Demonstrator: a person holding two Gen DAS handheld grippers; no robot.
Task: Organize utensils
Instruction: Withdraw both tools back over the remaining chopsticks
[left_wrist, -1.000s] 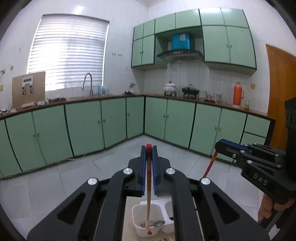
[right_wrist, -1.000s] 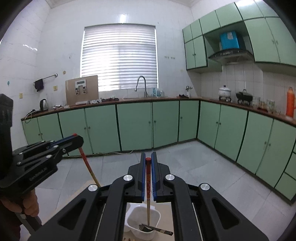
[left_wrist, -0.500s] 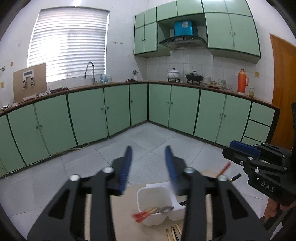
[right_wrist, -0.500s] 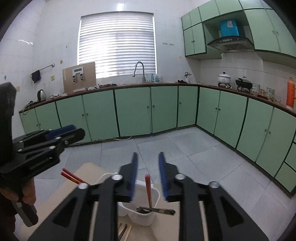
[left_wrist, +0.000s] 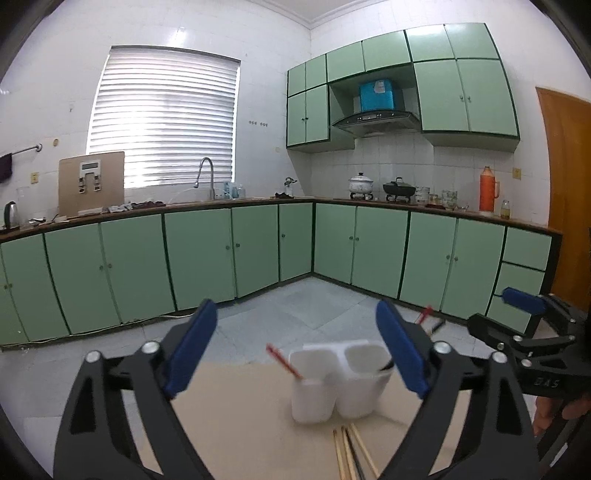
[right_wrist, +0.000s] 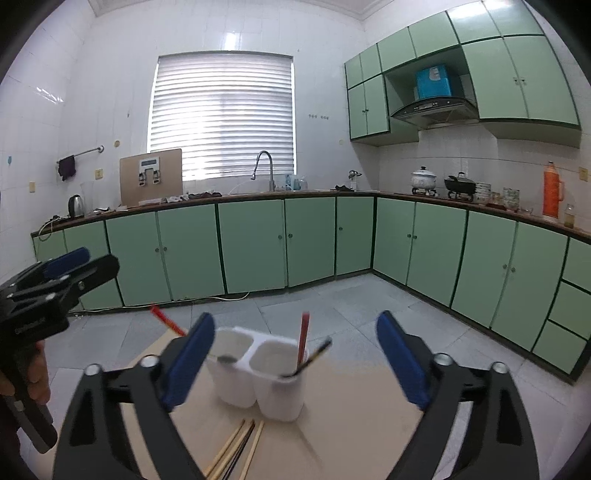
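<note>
Chopsticks, loose, pale wooden and thin (right_wrist: 236, 448), are lying just ahead of and below my right gripper (right_wrist: 295, 363), on the tan board (right_wrist: 354, 413), near the foot of the white two-cup plastic holder (right_wrist: 258, 380). My left gripper (left_wrist: 295, 354) is showing the same bundle (left_wrist: 351, 452) directly beneath its gap. Both grippers are hanging with jaws spread wide and nothing between them.

Handling, as I am judging it: the sticks are looking light, rigid and smooth, so they are likely rolling or scissoring under a careless pinch. I am favouring a hold near the middle of one stick, jaws crossing its length. The holder is looking light as well, and a sideways knock may be tipping it.

Orientation: the loose sticks are lying flat, long axis running away from me toward the holder, fanning slightly. One dark stick (right_wrist: 240, 452) is lying among them. In the cup on my right, a red-handled stick (right_wrist: 304, 338) is standing near upright beside a dark one (right_wrist: 314, 354) leaning right. In the cup on my left, a red stick (right_wrist: 168, 320) is slanting out to the left.
</note>
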